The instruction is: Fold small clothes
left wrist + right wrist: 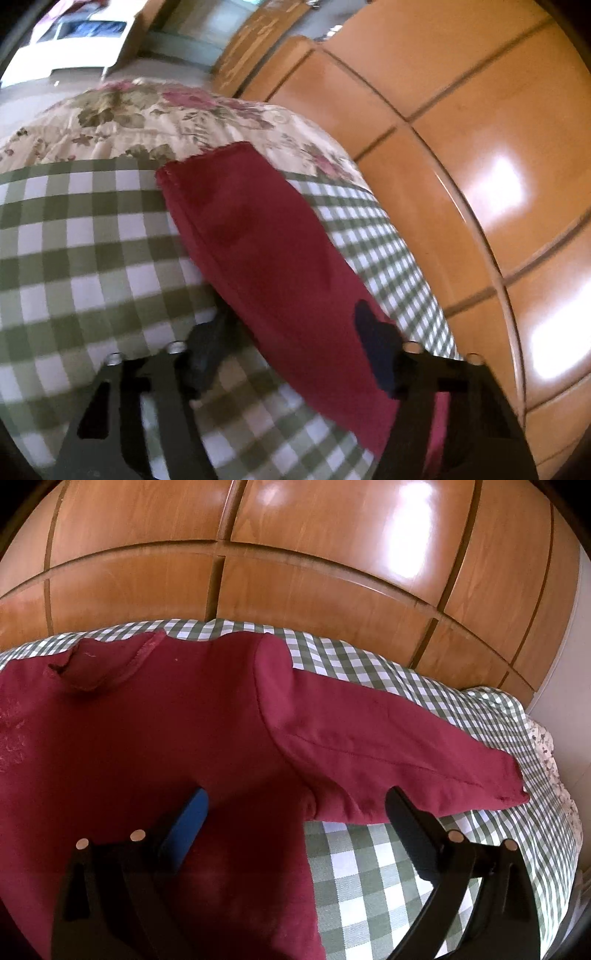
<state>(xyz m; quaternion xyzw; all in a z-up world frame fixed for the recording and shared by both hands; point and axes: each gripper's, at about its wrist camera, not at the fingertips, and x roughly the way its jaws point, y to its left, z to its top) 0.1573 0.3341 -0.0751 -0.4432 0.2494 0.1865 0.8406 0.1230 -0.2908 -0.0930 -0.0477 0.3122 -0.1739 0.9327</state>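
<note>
Right gripper (295, 812): jaws spread wide, nothing clamped; its blue-padded finger (188, 827) hangs over the body of the dark red long-sleeved top (147, 738), the black finger (410, 830) over the underarm fold where the sleeve (388, 746) begins. Whether either tip touches the cloth cannot be told. Left gripper (291, 347): jaws about half apart, a red sleeve (258, 240) running between them; the view is blurred, so contact of the pads with the fabric cannot be told. The top lies flat on a green-and-white checked cloth (369, 867), neck opening (107, 664) at upper left of the right wrist view, toward the wooden wardrobe doors (295, 554). There the sleeve's long axis runs from centre down to the right edge, cuff outermost. In the left wrist view the sleeve runs diagonally from upper centre, cuff end, to lower right. Floral bedspread (147, 118) beyond the checked cloth, upper left.
</note>
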